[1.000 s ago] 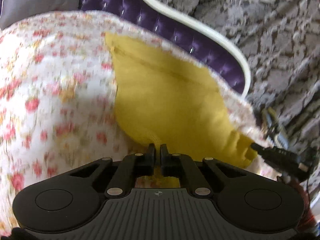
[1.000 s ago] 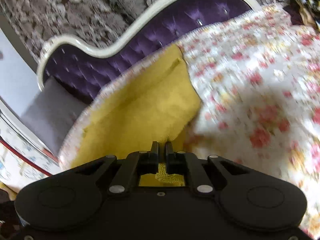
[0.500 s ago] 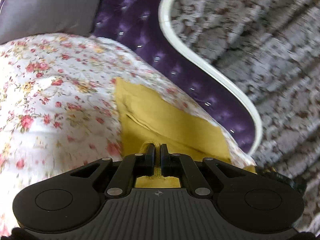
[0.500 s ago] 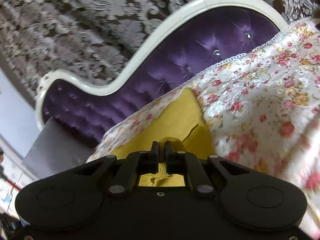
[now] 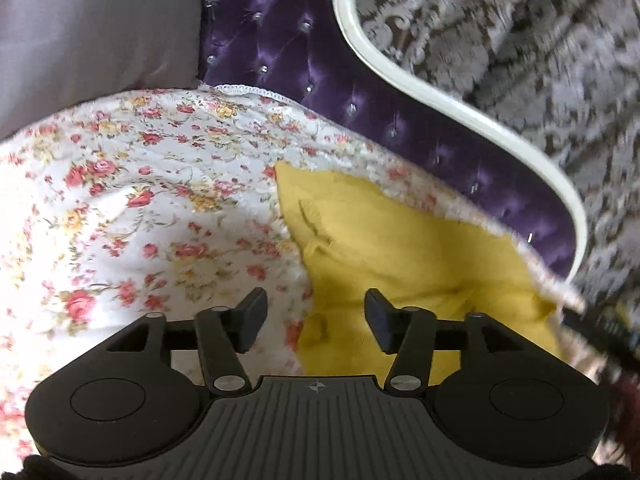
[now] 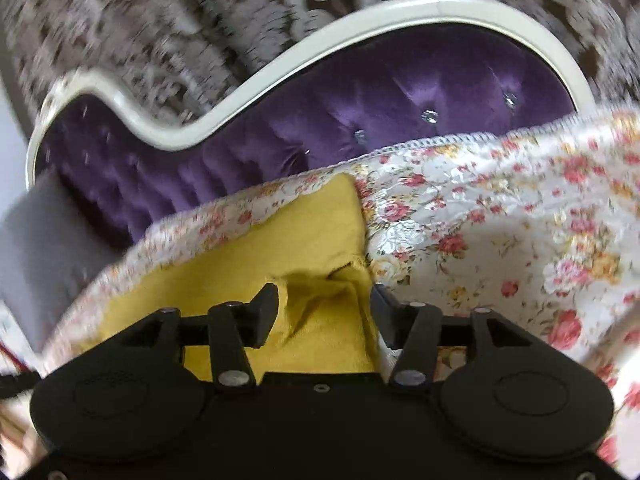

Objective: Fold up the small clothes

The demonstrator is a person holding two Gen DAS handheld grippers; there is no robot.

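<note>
The yellow garment [image 5: 404, 252] lies flat on the floral bedspread [image 5: 132, 200], close to the purple tufted headboard [image 5: 280, 40]. The left claw [image 5: 315, 320] and the right claw [image 6: 325, 312] are both spread wide over the garment's edge, gripping nothing.

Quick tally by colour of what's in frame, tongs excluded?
Yellow knit garment: 1
Floral white quilted bedspread: 1
Purple tufted headboard with cream frame: 1
Grey pillow: 1
Total: 4
</note>
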